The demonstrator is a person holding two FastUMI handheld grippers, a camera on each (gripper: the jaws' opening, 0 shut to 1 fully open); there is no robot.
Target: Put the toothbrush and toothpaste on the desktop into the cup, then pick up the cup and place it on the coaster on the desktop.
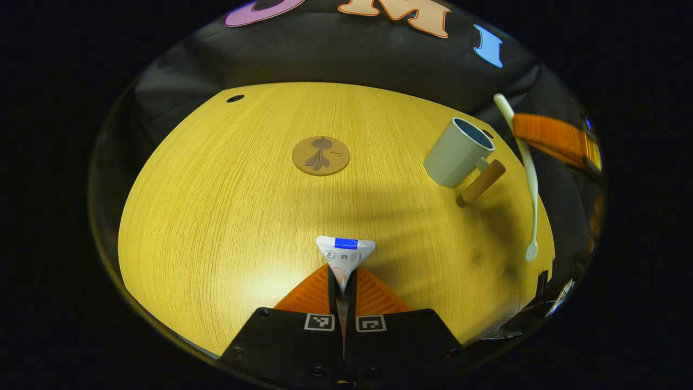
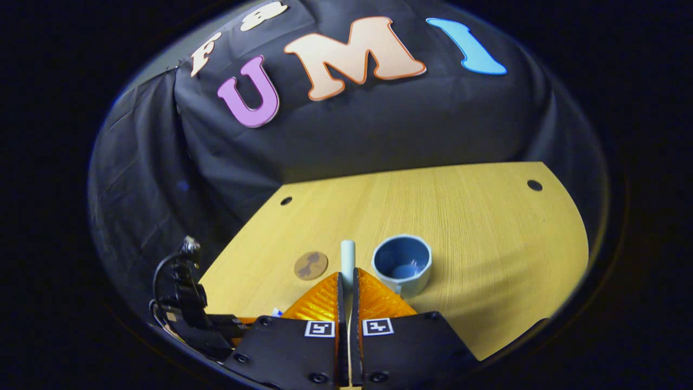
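One toothpaste tube (image 1: 345, 255), clenched between the left gripper (image 1: 343, 287) fingers, above the desktop (image 1: 216, 216). One toothbrush (image 1: 524, 162), pinched by the right gripper (image 2: 347, 287), raised at 3 o'clock of the cup in the left gripper view. One cup (image 2: 402, 264), wooden handle, nothing inside. One cork coaster (image 1: 321, 155), at 9 o'clock of the cup, well apart, bare.

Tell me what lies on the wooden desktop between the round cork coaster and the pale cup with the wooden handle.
Nothing: the left gripper view shows bare desktop between the coaster and the cup.
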